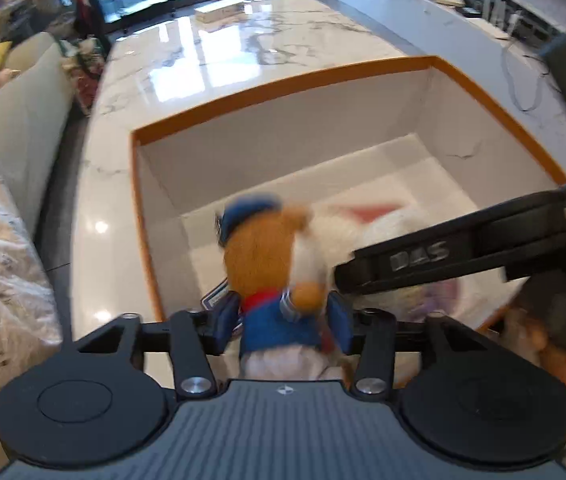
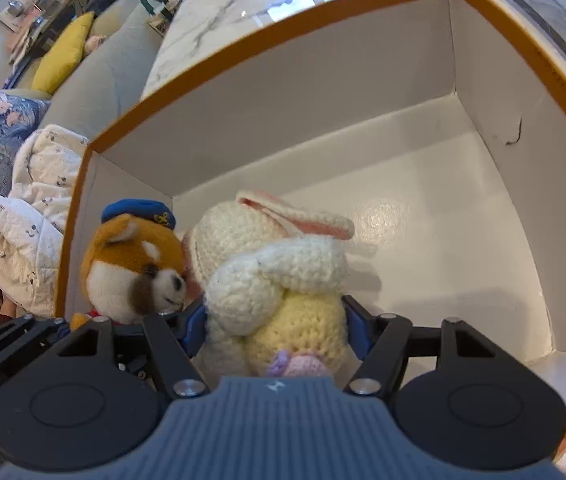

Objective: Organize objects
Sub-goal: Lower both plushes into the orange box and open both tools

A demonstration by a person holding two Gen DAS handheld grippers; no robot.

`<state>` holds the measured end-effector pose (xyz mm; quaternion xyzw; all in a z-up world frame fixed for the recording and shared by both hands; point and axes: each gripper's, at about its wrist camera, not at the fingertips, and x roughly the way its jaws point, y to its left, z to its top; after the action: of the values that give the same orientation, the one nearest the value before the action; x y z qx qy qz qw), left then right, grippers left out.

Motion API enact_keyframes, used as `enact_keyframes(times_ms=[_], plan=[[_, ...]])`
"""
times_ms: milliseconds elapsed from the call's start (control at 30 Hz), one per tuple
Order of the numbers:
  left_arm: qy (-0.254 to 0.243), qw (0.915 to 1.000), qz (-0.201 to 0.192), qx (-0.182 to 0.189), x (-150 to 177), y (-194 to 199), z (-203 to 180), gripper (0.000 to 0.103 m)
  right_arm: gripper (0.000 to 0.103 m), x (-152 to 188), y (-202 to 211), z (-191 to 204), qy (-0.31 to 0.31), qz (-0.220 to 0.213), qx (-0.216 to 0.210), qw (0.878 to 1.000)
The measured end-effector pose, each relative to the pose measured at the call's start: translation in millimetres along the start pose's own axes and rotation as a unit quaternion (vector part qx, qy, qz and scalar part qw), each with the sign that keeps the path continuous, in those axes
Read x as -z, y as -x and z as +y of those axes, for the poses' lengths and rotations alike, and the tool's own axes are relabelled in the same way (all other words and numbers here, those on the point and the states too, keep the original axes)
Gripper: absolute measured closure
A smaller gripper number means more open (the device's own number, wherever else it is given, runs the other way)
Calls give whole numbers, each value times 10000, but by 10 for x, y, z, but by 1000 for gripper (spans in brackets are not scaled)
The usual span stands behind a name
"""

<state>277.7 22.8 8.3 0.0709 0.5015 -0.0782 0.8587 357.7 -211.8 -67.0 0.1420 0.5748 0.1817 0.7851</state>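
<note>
- The fox plush [image 1: 271,264] is orange-brown and white, with a blue sailor cap, a blue jacket and a red neckerchief; in the right wrist view an anchor badge shows on the cap
- It stands upright in the near left corner of the box [image 1: 283,84], between the fingers of the left gripper [image 1: 285,322]; the blue pads flank its body, but whether they press on it I cannot tell
- The crocheted bunny [image 2: 275,280] is cream with pink-lined ears, a pale yellow body and a lilac and pink tuft low on its front
- It sits in the box just beside the fox, heads touching, with the right gripper [image 2: 277,326] closed around its yellow body
- The box is white inside with an orange rim; a small tear marks its right wall
- It rests on a glossy white marble table [image 1: 243,48] with grey veining
- Around it: a grey sofa [image 2: 95,84] with a yellow cushion [image 2: 65,54], a printed quilt [image 2: 31,208], glass doors at the far end
</note>
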Motion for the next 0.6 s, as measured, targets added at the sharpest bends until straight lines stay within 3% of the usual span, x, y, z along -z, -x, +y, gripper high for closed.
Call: enact_keyframes(times_ms=[67, 300, 467, 600], plan=[[28, 9999, -41, 94, 6, 20, 35, 41, 34, 7, -8, 38, 69, 44, 21, 10000], [39, 9967, -760, 285, 154, 388, 192, 41, 31, -25, 91, 44, 294, 48, -47, 9995], [644, 9909, -1174, 129, 257, 633, 408, 41, 35, 7, 340, 46, 892, -254, 122, 9956], [1166, 9879, -979, 303, 327, 544, 556, 48, 43, 56, 297, 68, 911, -50, -102, 9958]])
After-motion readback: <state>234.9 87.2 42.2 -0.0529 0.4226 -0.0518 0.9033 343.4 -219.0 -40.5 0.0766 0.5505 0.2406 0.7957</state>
